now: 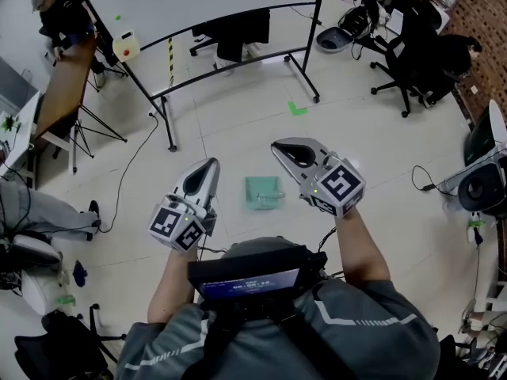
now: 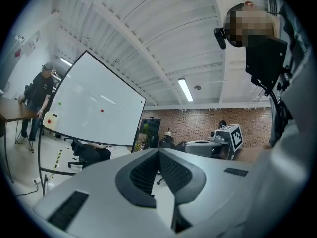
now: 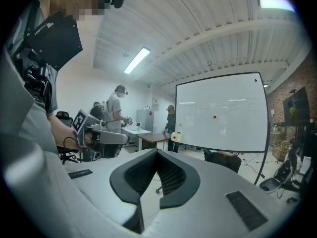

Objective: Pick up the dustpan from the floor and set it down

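**A:** Where is the dustpan (image 1: 262,192)?

**B:** It lies flat on the pale floor (image 1: 238,125). In the head view it shows as a small green shape, somewhat blurred, between the two grippers and well below them. Nothing touches it.

**A:** So neither gripper has it?

**B:** No. The left gripper (image 2: 158,152) has its jaws pressed together with nothing between the pads. The right gripper (image 3: 157,155) is the same: jaws closed tight on nothing.

**A:** Why doesn't either gripper view show the dustpan?

**B:** Both grippers point out across the room and not down. The left gripper view looks past its jaws at the wheeled whiteboard (image 2: 99,108) and at the other gripper's marker cube. The right gripper view takes in the same board and the people at a desk. The floor under the hands is out of their sight.

**A:** What does that posture suggest?

**B:** It looks like a neutral carry, with the hands raised in front of the chest. I'd judge the dustpan is either waiting to be picked up or already set down, and the pictures alone don't tell which. A pick would need one gripper tilted down and its jaws opened.
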